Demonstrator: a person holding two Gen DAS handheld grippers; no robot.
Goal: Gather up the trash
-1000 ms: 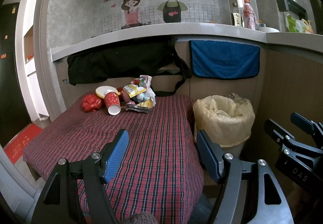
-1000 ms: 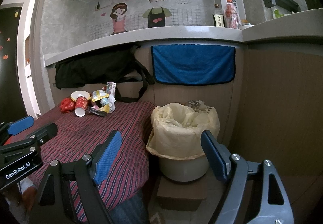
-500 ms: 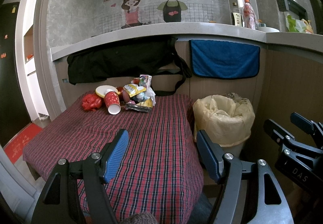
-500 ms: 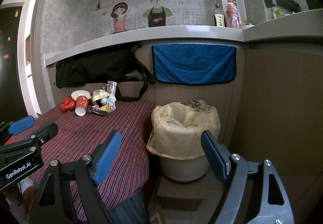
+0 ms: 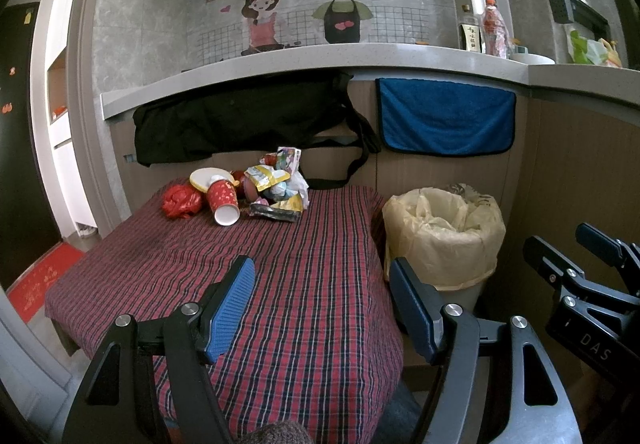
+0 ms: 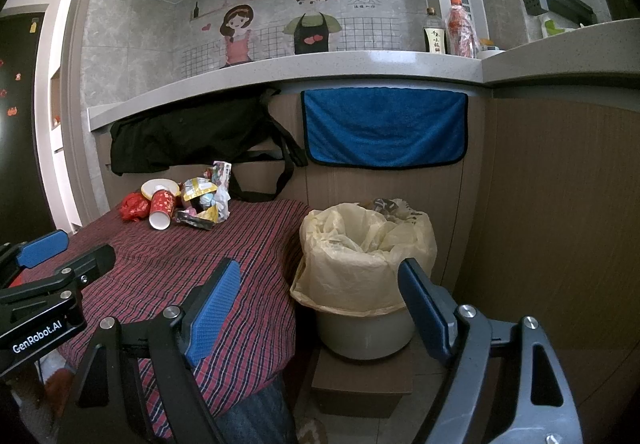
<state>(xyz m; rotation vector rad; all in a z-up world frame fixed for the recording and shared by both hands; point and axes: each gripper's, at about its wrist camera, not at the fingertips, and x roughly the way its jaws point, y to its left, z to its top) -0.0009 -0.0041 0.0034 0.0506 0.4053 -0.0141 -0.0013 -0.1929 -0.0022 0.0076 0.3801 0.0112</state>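
My left gripper [image 5: 322, 302] hung above the near part of the table [image 5: 320, 324], its blue pads [image 5: 232, 308] wide apart and holding nothing. My right gripper [image 6: 320, 302] was spread just as wide and empty, one pad over the table's edge and the other in front of the bin [image 6: 366, 332]. Each gripper showed only as a cut-off black frame at the edge of the other's view.

The table wore a red checked cloth; its legs were hidden under it. Just beside the table's right edge stood the white bin, lined with a pale yellow bag [image 6: 360, 256] folded over the rim. It sat on a low brown box [image 6: 360, 384]. Something crumpled lay at the back of the bag's mouth, but I could not make out what it was.

The trash lay in a heap at the far end of the table, close to the wall: a red paper cup [image 5: 223, 199] tipped on its side with its mouth toward me, a crumpled red bag [image 5: 181, 201] left of it, a pale round lid or plate [image 5: 208, 176] partly behind the cup, and a pile of wrappers [image 5: 278, 189] too tangled to separate.

Behind the heap a black bag [image 5: 240, 123] hung under the counter [image 5: 320, 57], with a blue towel [image 5: 446, 115] to its right. Two bottles [image 6: 448, 29] stood on the counter.
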